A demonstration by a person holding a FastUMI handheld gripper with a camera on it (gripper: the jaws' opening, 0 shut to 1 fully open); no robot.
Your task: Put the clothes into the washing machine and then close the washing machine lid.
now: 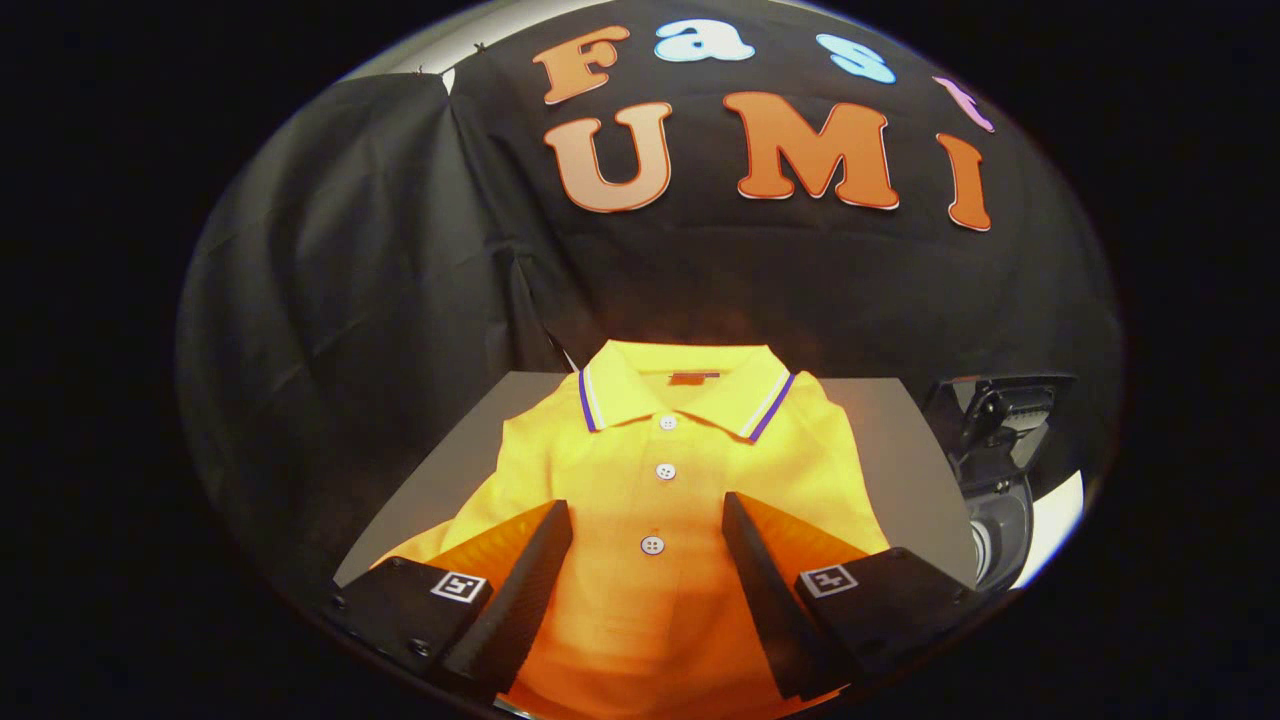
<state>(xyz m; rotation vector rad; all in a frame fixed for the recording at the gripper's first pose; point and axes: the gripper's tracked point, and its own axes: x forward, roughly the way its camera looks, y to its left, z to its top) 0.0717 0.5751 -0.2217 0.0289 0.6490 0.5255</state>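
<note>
A folded yellow polo shirt lies flat on a grey table, collar away from me, with white buttons down its placket. My gripper is open, its fingers spread wide over the lower half of the shirt, and the placket runs between them. Nothing is held. To the right, beyond the table's edge, stands the washing machine, with its dark lid raised and the drum opening just below it.
Black cloth walls close in behind and to the left of the table. A strip of bare grey tabletop lies between the shirt and the washing machine.
</note>
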